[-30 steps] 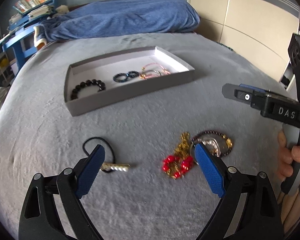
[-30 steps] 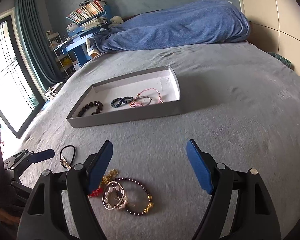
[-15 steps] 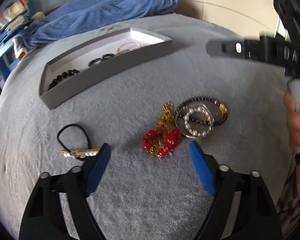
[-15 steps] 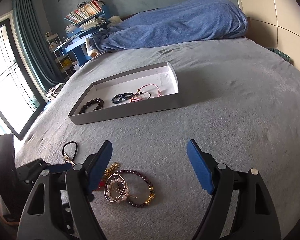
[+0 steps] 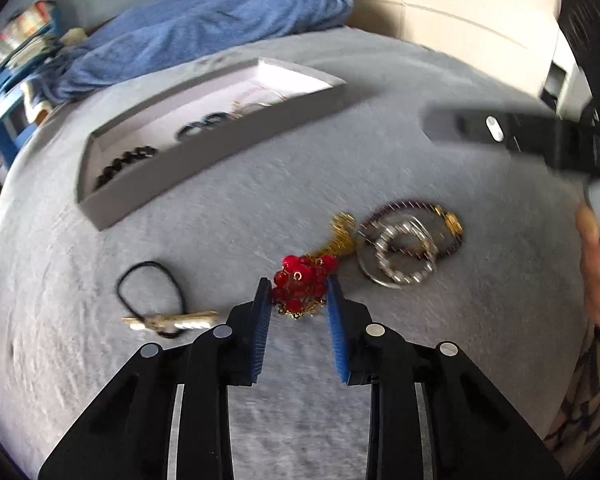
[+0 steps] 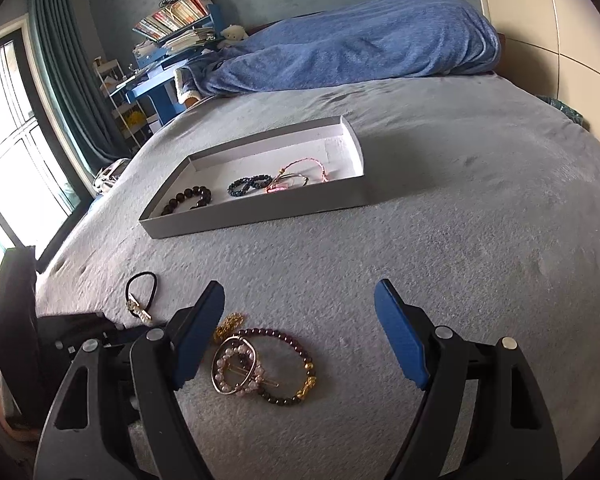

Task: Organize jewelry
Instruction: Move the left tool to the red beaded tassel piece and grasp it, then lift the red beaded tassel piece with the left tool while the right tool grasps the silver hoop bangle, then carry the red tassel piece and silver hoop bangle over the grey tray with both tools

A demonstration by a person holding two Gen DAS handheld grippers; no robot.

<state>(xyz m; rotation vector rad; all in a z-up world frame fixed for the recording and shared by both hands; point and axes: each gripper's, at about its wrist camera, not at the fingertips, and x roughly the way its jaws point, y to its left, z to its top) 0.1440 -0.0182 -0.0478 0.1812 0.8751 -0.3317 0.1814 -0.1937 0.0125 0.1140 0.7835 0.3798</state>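
A red bead and gold chain piece lies on the grey bed cover. My left gripper has its blue pads closed in against both sides of the red beads. To its right lie a pearl ring hair clip and a dark purple bead bracelet. A black hair tie with a gold clasp lies to the left. My right gripper is open and empty, above the hair clip and the purple bracelet. The grey tray holds three bracelets.
A blue blanket is heaped at the far end of the bed. A blue desk with books and a window stand at the left. The right gripper's body shows at the right of the left wrist view.
My left gripper moved forward and down to the red bead piece and its jaws closed from wide open onto the beads. My right gripper drifted slightly and stayed open.
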